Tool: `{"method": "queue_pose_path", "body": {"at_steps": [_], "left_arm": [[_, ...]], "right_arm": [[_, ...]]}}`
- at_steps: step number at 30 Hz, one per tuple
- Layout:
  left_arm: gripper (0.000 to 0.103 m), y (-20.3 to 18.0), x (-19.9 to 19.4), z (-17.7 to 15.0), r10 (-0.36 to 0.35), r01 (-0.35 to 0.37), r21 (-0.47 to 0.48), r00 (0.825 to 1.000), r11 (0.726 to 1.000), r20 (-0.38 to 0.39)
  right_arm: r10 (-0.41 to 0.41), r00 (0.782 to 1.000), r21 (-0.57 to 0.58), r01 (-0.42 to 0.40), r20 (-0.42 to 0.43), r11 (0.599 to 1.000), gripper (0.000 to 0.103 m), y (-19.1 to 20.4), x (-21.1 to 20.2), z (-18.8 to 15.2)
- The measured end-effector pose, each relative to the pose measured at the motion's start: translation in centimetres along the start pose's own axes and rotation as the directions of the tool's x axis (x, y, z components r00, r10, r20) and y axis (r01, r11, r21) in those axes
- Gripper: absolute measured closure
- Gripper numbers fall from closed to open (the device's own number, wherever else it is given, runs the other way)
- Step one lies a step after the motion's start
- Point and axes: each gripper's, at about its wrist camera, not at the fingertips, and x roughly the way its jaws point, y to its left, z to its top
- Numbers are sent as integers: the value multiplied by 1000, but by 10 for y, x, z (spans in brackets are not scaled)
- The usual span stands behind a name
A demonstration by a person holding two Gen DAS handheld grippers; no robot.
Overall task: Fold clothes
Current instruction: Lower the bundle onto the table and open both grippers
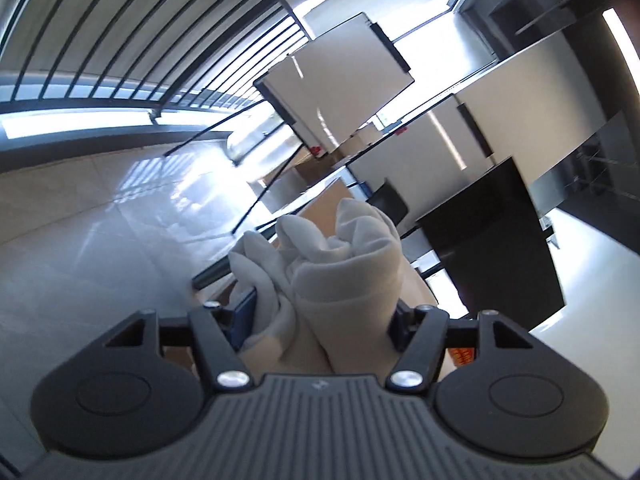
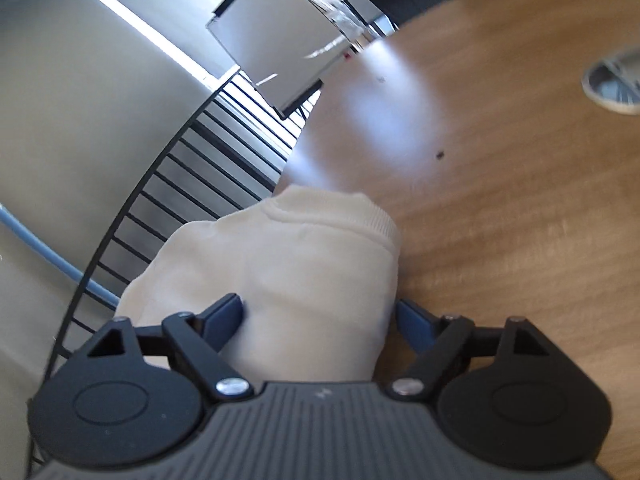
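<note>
A cream sweatshirt is held by both grippers. In the left wrist view my left gripper (image 1: pixel 322 312) is shut on a bunched wad of its fabric (image 1: pixel 332 264), held up in the air and tilted. In the right wrist view my right gripper (image 2: pixel 320 312) is shut on another part of the sweatshirt (image 2: pixel 296 264), with a ribbed cuff or hem (image 2: pixel 340 208) at the far end. That part hangs near the left edge of a round wooden table (image 2: pixel 500 184).
A black metal railing (image 1: pixel 152 52) and shiny tiled floor (image 1: pixel 100 240) lie beyond the left gripper, with white panels (image 1: pixel 336 80) and a dark cabinet (image 1: pixel 496 240). A round grey object (image 2: pixel 614 84) sits at the table's far right. The railing also shows in the right wrist view (image 2: pixel 192 184).
</note>
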Motion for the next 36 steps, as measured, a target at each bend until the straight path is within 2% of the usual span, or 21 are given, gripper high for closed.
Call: {"method": "queue_pose_path", "body": {"at_steps": [2,5,9,10,13,16,18,21,26,32,33,36], "left_arm": [[33,-3,1,2,14,-15,-12,1000,1000,-11],[30,-15,-2,7,38,-38,10,999,999,-5],[25,-16,-17,18,74,-77,67,996,995,57],[20,-16,-22,20,74,-78,52,995,996,62],[19,-14,-38,22,16,-14,-49,999,999,48],[19,-39,-57,16,43,-45,34,997,998,71],[19,-61,-66,4,76,-85,119,994,989,81],[19,-89,-77,-18,118,-137,235,989,962,93],[19,-130,-96,-67,173,-209,388,977,898,125],[19,-152,-106,-121,249,-284,482,959,829,137],[19,-155,-105,-127,261,-291,492,957,820,131],[19,-164,-102,-144,297,-310,530,948,790,112]], "right_arm": [[-25,999,-79,28,38,996,16,19,-12,-2],[0,996,-125,11,90,992,16,38,-33,-4],[51,987,-190,-22,151,982,18,64,-61,-8],[59,987,-206,-27,152,978,18,69,-64,-6],[72,987,-257,-33,145,966,25,86,-74,-3],[46,994,-340,-10,99,941,35,94,-92,10],[53,996,-398,-19,75,917,36,113,-115,-1],[75,996,-478,-43,49,877,36,152,-144,-20],[107,993,-571,-63,42,818,36,192,-222,-64],[78,997,-591,-58,8,804,36,196,-296,-91],[71,997,-598,-57,-1,800,36,187,-317,-103],[42,999,-619,-44,-17,784,35,176,-340,-120]]}}
